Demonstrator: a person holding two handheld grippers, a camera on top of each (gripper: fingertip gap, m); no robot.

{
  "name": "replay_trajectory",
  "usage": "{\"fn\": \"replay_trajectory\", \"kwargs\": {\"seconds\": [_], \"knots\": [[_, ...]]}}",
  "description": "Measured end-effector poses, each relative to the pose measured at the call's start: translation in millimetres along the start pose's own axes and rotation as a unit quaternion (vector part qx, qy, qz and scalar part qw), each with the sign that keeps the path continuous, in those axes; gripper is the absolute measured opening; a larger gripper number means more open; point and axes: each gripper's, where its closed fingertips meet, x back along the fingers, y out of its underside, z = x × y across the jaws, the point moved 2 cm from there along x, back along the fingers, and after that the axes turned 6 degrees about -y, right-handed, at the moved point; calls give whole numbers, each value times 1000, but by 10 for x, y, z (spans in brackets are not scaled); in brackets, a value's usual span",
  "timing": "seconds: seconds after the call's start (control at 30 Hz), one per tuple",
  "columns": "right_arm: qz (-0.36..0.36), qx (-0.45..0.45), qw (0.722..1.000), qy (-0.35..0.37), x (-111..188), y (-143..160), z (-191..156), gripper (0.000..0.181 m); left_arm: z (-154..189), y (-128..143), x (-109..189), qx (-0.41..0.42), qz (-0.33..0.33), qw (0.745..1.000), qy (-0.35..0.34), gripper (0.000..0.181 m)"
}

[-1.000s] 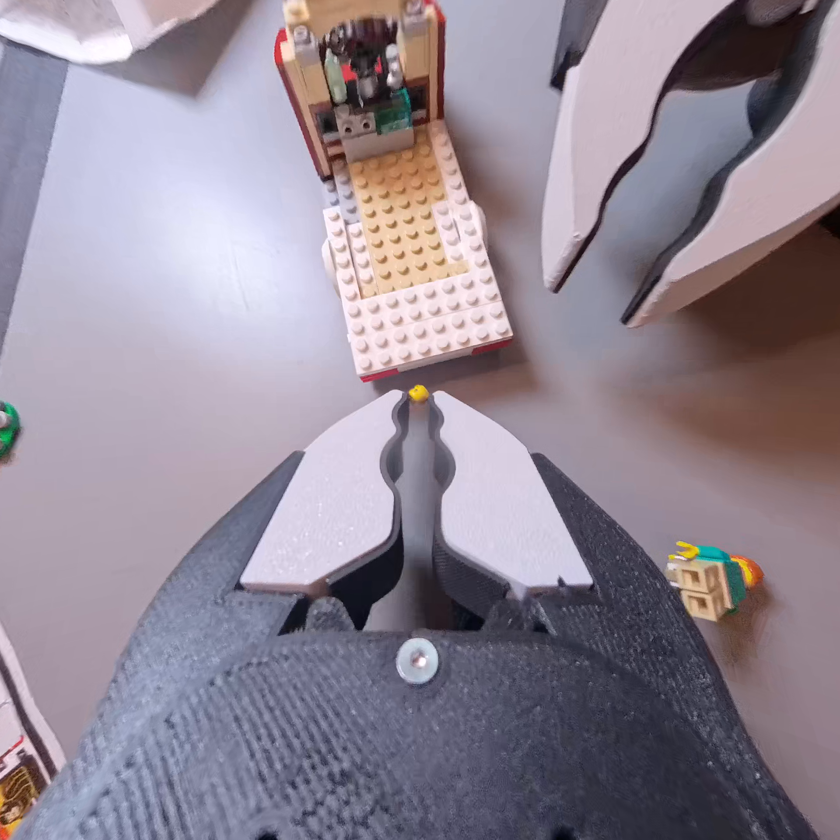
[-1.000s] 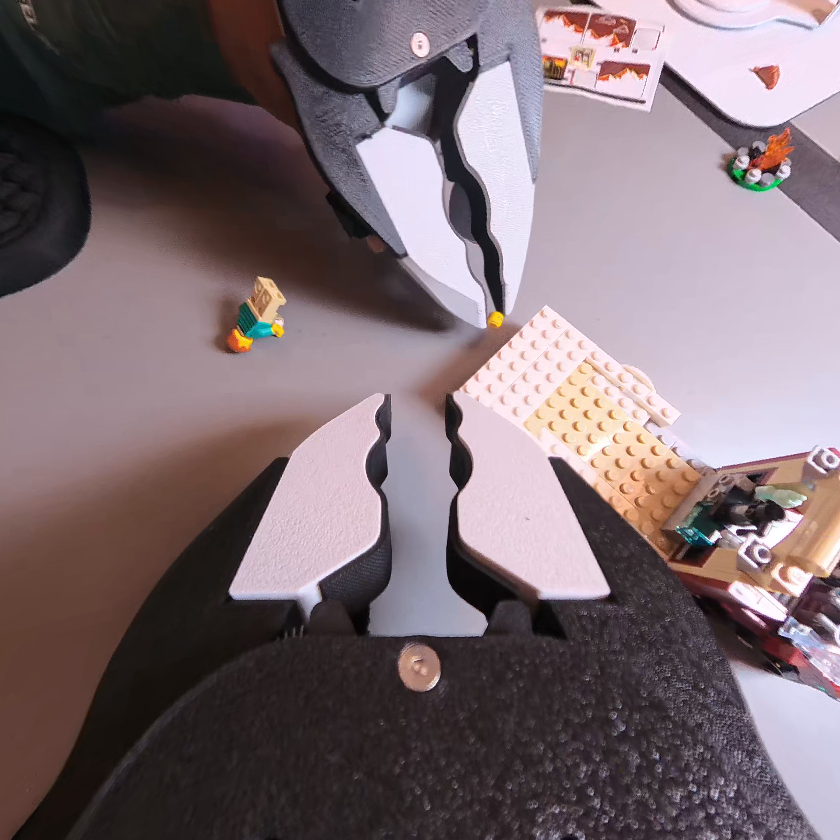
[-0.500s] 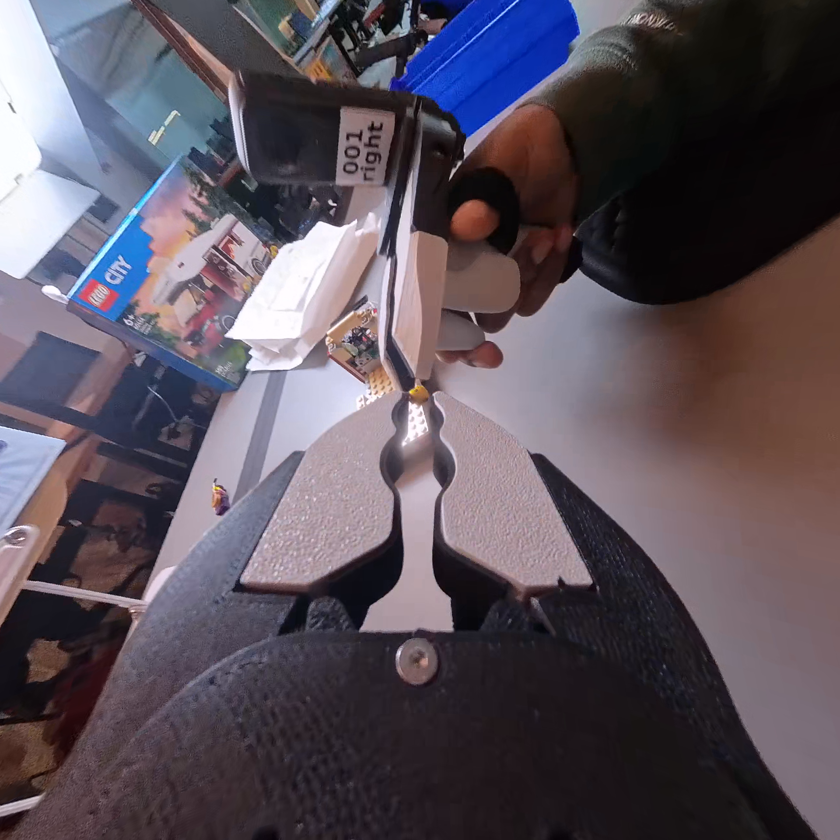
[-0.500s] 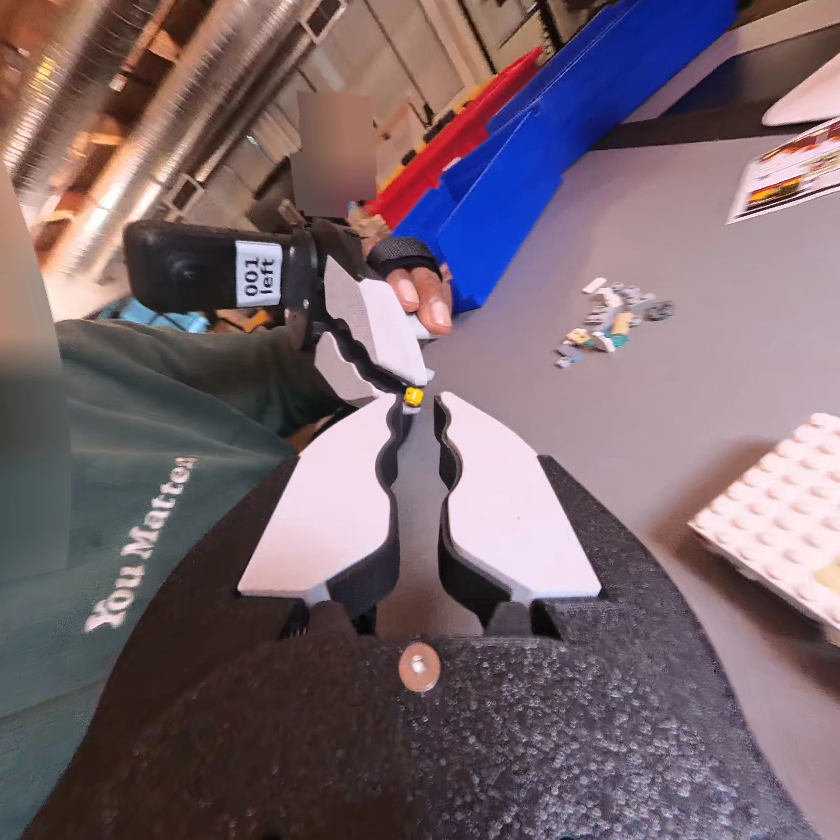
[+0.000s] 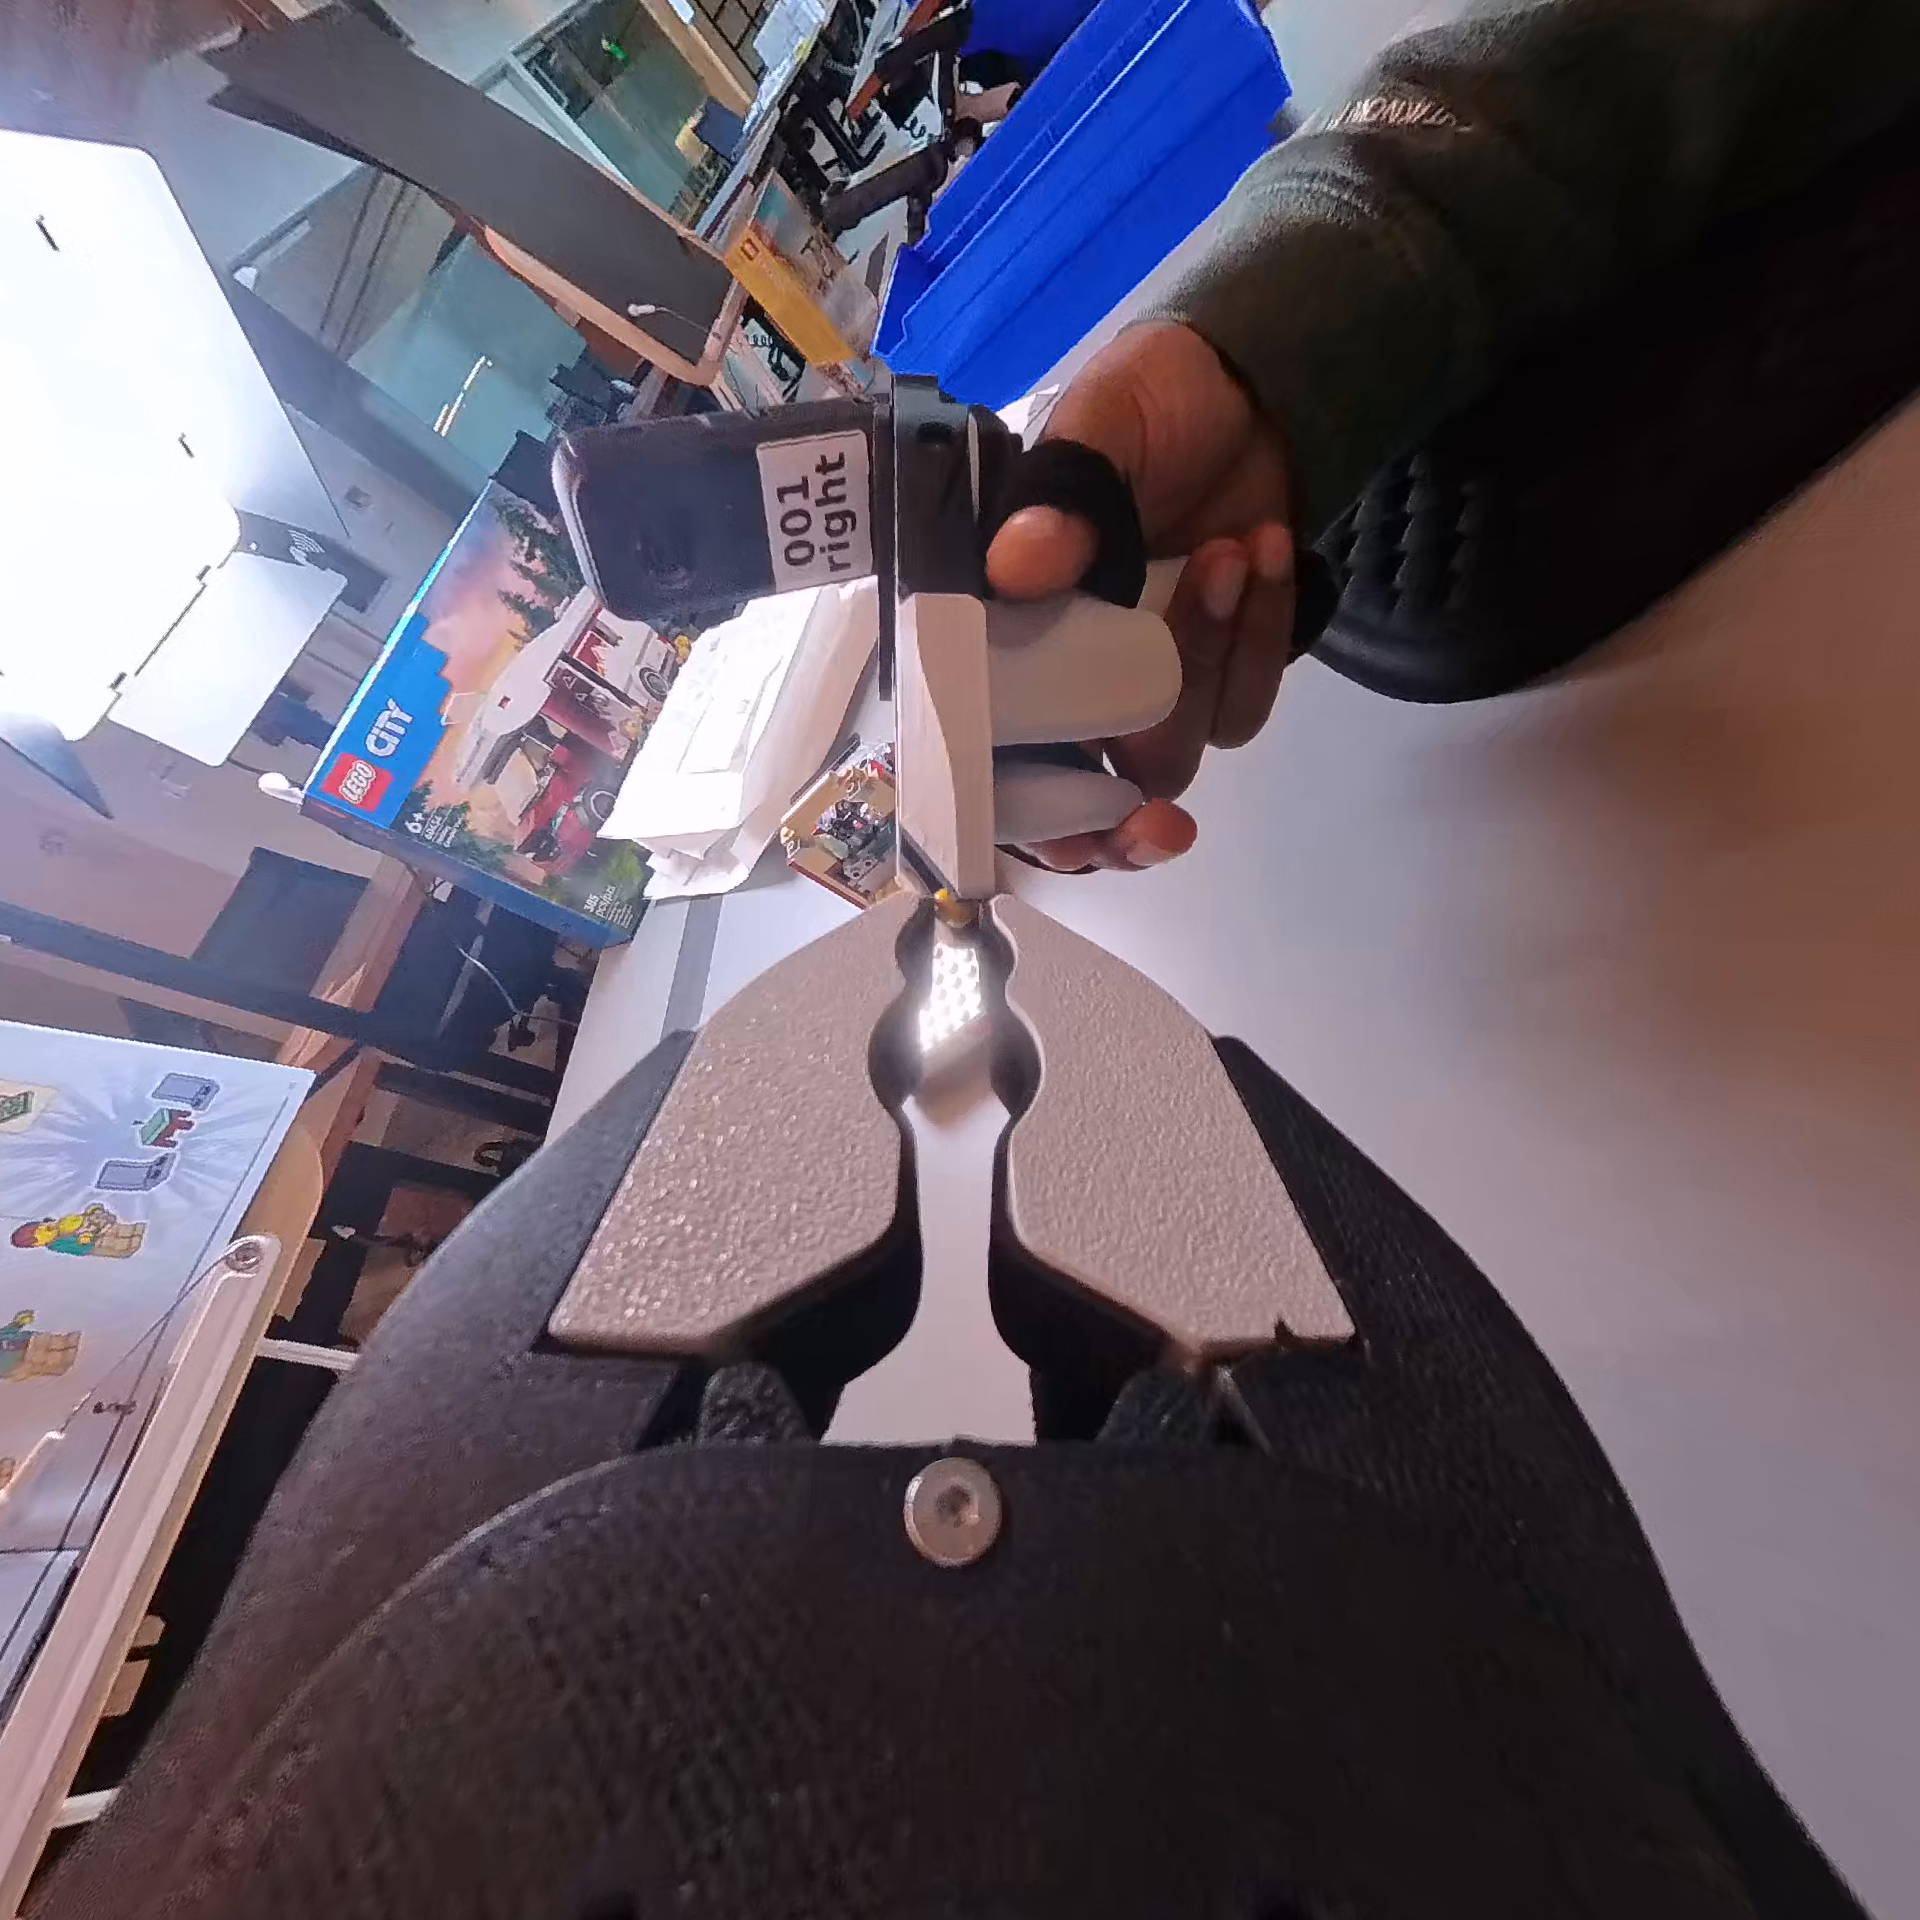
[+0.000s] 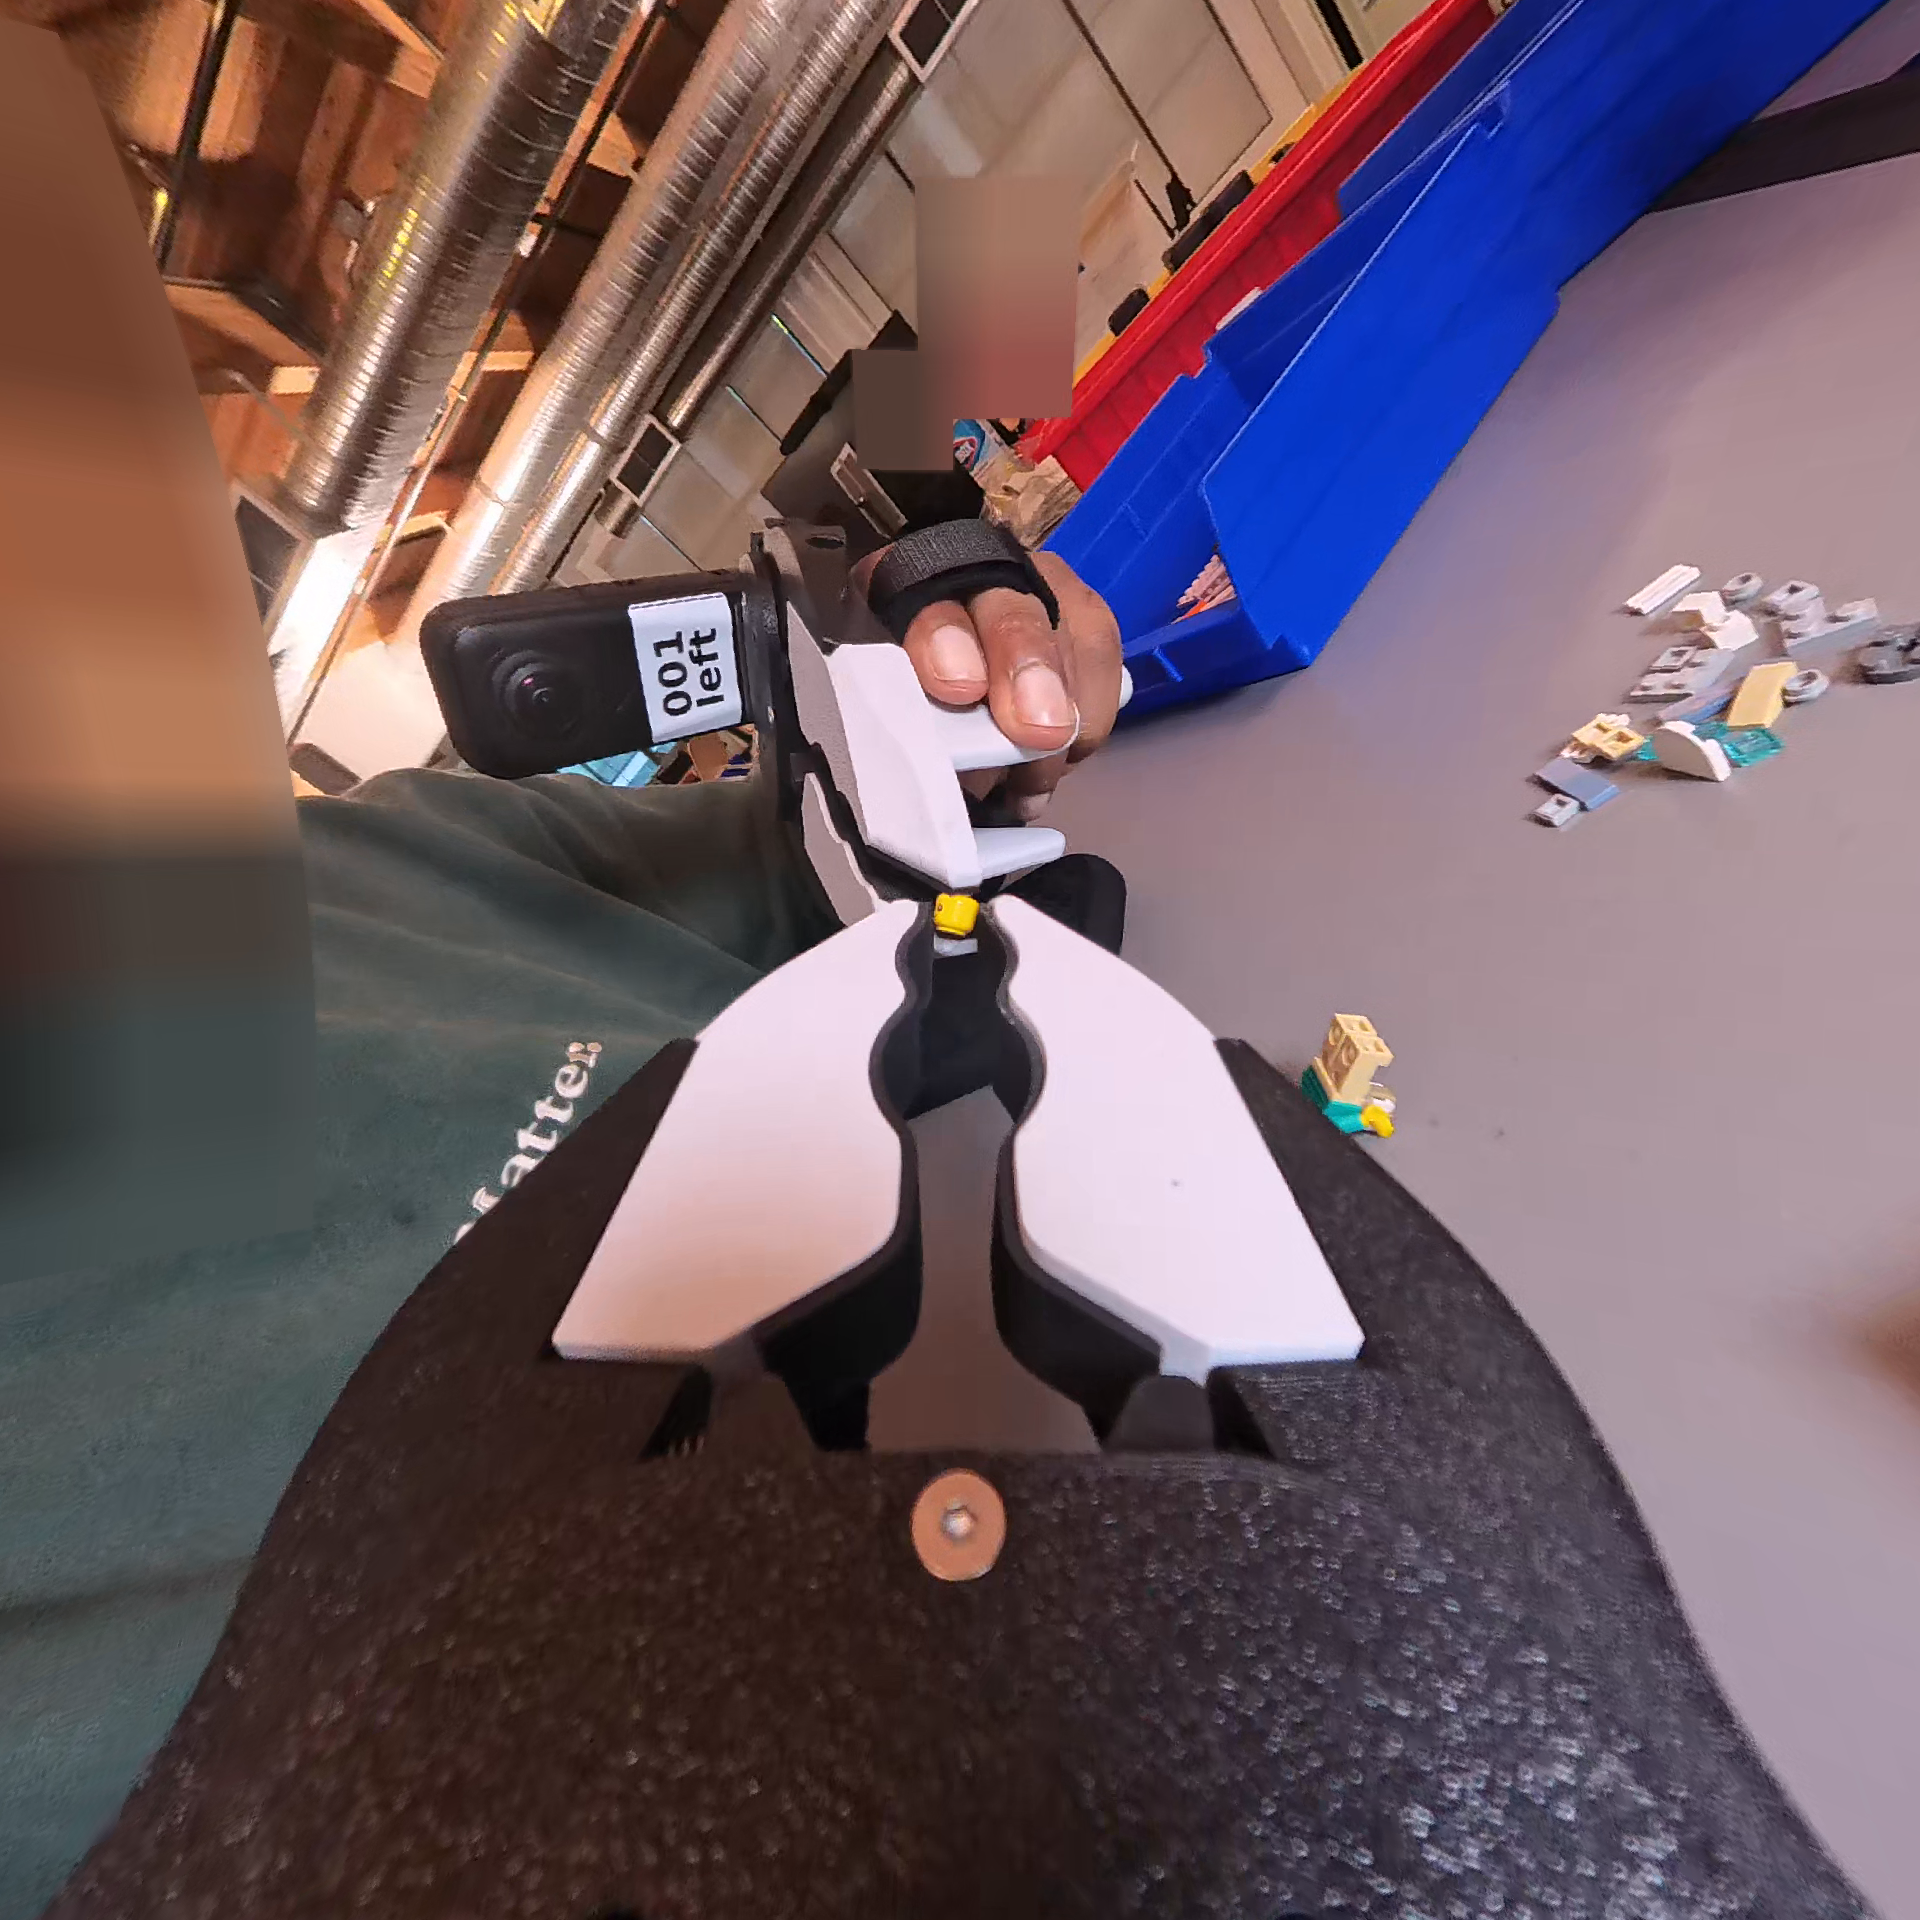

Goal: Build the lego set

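Raised above the grey tabletop (image 6: 1558,987), the two grippers meet tip to tip. The right gripper (image 6: 954,914) has its jaws nearly together around a yellow minifigure head (image 6: 954,914), which the left gripper (image 5: 951,914) also pinches (jaws clenched). A headless minifigure (image 6: 1349,1072) lies at 3 o'clock; loose bricks (image 6: 1714,686) are scattered at 2 o'clock.
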Motion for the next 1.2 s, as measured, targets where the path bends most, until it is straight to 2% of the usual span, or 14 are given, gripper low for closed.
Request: {"fn": "replay_trajectory", "kwargs": {"seconds": [0.07, 0.13, 0.2, 0.27, 0.3, 0.33, 0.4, 0.47, 0.5, 0.6, 0.67, 0.83, 1.0, 1.2], "knots": [[3, 5, 1000, -1, -6, 0, -3, 8, -3, 4, 7, 10, 1, 1000, -1, 8], [16, 21, 1000, -4, 0, -30, -13, 7, -32, 2, 19, 60, 13, 998, 0, 9], [42, 68, 997, 4, 32, -100, -29, 7, -87, 14, 47, 164, 34, 986, 19, 17], [71, 141, 987, 22, 74, -189, -82, 7, -161, 34, 87, 304, 66, 949, 49, 16], [81, 181, 980, 35, 87, -221, -117, 8, -188, 22, 108, 386, 92, 915, 77, 17], [83, 225, 969, 52, 88, -240, -150, 7, -233, 17, 125, 469, 121, 869, 99, 16], [78, 315, 941, 93, 68, -245, -200, 7, -279, 51, 123, 605, 163, 765, 147, 17], [56, 392, 907, 140, 24, -216, -215, 7, -294, 53, 127, 687, 205, 671, 190, 19], [40, 428, 888, 165, 2, -194, -207, 7, -279, 64, 111, 709, 209, 644, 200, 19], [5, 505, 836, 213, -70, -138, -209, 7, -166, 26, 71, 718, 201, 625, 231, 21], [-9, 534, 813, 230, -107, -116, -210, 7, -140, -35, 84, 723, 210, 606, 257, 19], [-24, 561, 791, 243, -133, -90, -205, 7, -86, -64, 99, 719, 210, 602, 278, 12], [-39, 582, 770, 258, -111, -79, -180, 7, -85, -29, 83, 709, 203, 622, 262, 11], [-44, 591, 760, 267, -91, -73, -168, 8, -135, 17, 109, 708, 212, 626, 247, 3]]}}
